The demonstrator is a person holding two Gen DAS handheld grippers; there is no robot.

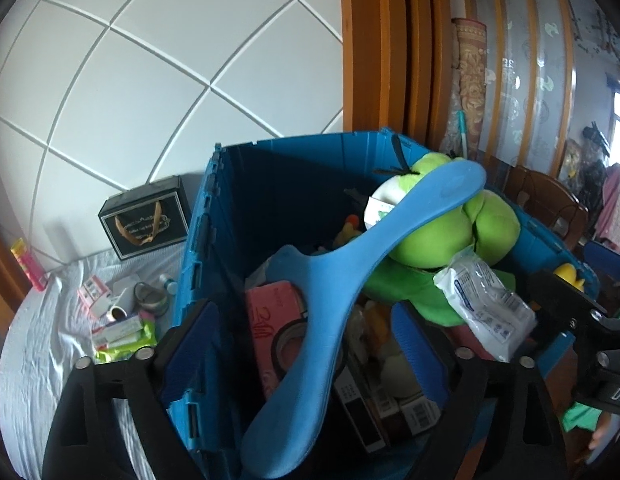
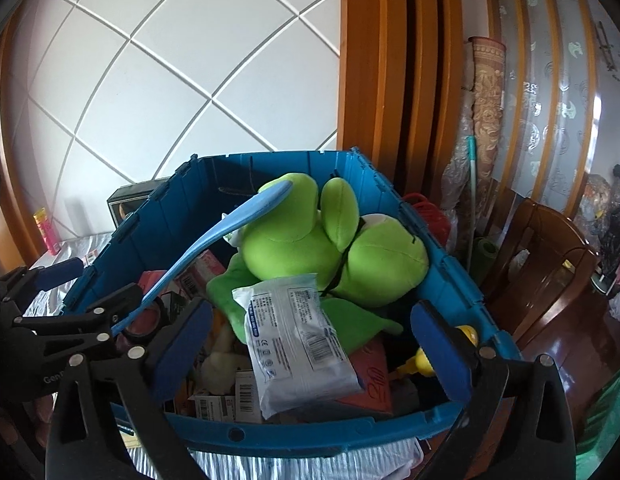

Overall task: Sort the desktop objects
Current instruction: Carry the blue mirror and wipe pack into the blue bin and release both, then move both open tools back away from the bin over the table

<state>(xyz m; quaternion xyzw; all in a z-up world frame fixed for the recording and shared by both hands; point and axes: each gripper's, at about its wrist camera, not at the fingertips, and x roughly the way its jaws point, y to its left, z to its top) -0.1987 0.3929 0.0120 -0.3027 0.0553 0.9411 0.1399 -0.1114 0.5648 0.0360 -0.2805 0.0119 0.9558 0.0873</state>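
Note:
A blue storage crate holds a green plush frog, a white wipes pack, pink boxes and small cartons. A blue plastic hanger lies across the crate, one end on the frog, the other between my left gripper's fingers. My left gripper is open above the crate's near left corner; it also shows in the right wrist view. My right gripper is open over the wipes pack, touching nothing.
The crate stands on a white cloth. Left of it lie a black gift box, a pink tube, tape rolls and small packets. A wooden door frame and wooden chair stand at right.

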